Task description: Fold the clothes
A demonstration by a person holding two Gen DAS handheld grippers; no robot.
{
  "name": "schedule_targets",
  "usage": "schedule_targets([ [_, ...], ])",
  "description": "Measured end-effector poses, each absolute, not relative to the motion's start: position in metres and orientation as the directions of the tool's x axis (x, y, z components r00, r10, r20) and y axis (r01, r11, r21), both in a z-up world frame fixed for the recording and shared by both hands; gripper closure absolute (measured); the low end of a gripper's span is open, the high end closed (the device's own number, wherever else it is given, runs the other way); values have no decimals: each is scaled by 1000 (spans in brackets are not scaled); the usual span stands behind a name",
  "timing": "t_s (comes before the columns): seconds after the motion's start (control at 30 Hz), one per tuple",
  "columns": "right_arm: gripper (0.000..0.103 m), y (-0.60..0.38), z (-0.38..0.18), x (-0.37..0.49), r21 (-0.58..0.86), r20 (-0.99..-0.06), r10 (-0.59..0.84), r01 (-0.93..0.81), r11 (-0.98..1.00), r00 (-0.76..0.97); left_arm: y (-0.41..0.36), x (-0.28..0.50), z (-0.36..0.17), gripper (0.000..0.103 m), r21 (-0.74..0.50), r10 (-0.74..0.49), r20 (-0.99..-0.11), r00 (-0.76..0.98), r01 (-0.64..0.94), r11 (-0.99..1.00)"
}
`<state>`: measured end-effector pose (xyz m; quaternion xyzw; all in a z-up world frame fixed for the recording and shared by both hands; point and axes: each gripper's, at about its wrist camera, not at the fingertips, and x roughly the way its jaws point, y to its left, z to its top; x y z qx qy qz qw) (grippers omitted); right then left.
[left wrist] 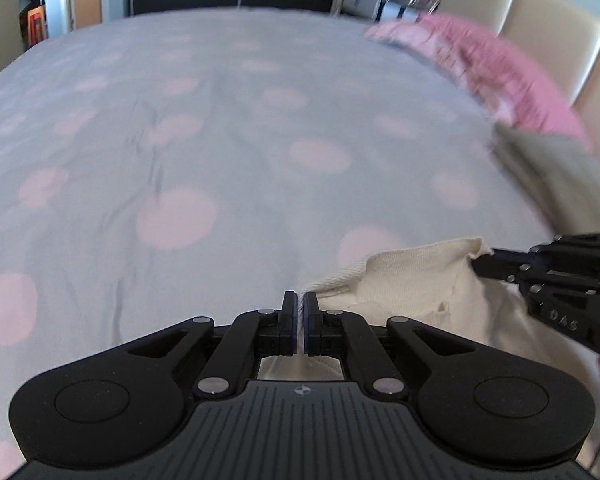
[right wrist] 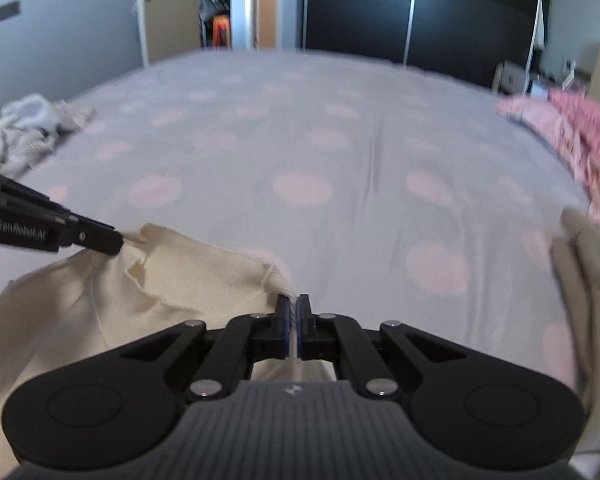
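The left gripper (left wrist: 300, 300) is closed, and its two fingers pinch a ribbed edge of the cream garment (left wrist: 412, 280). The right gripper (right wrist: 293, 304) is closed too, with another part of the same ribbed edge squeezed between its fingers. The cloth is stretched between the two tools and hangs down under them, above the bed cover (left wrist: 220, 140), which is grey with pink dots.

Seen from the left tool, the right one holds the cloth on the right side. Far ahead and to the right of both tools lies a pink garment (right wrist: 580, 140), and nearer on the right a beige cloth (right wrist: 592, 264). Far to the left of the right tool is a white pile of clothes (right wrist: 28, 128).
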<state>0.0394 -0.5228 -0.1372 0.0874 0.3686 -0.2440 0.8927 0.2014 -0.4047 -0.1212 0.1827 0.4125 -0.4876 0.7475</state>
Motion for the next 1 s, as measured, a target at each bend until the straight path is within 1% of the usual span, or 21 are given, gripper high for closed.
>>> schedule_targets([
  [0.07,100,-524,-152,47,-33,-732,-364,504,863,576,-407,200,-135,101,-106,-553,-811,193,880,463],
  [0.1,100,-524,-159,50,-40,-745,-362,504,863,561,-408,198,-140,99,-93,-539,-819,198,880,465],
  [0.13,97,-524,-164,51,-44,-756,-361,509,860,546,-409,197,-143,95,-79,-528,-823,209,879,470],
  [0.17,94,-525,-167,52,-40,-765,-359,517,855,534,-407,196,-142,94,-77,-527,-822,214,876,476],
  [0.2,89,-526,-168,51,-29,-769,-355,526,850,532,-405,196,-140,89,-76,-527,-822,219,873,481],
  [0.23,79,-526,-167,48,-21,-767,-356,533,846,534,-403,195,-139,79,-74,-526,-821,224,871,486],
  [0.27,73,-527,-164,45,-16,-764,-359,540,842,536,-401,196,-134,75,-72,-519,-823,231,864,498],
  [0.3,70,-527,-160,40,-8,-758,-361,545,838,543,-393,196,-128,72,-69,-527,-815,240,864,500],
  [0.47,68,-521,-131,4,14,-727,-370,551,834,579,-350,193,-95,72,-50,-545,-789,285,854,518],
  [0.57,66,-508,-117,-31,9,-729,-376,558,830,572,-316,186,-77,72,-27,-529,-789,313,842,539],
  [0.63,62,-499,-110,-57,12,-735,-377,568,823,564,-292,179,-68,72,-11,-516,-790,331,833,552],
  [0.77,62,-480,-101,-110,17,-759,-379,598,802,530,-246,163,-61,72,24,-459,-819,344,820,572],
  [0.87,62,-470,-100,-149,55,-789,-348,622,781,506,-213,149,-61,72,53,-415,-839,352,812,581],
  [1.0,62,-450,-104,-191,91,-813,-339,679,728,473,-171,130,-67,71,27,-394,-857,332,792,610],
])
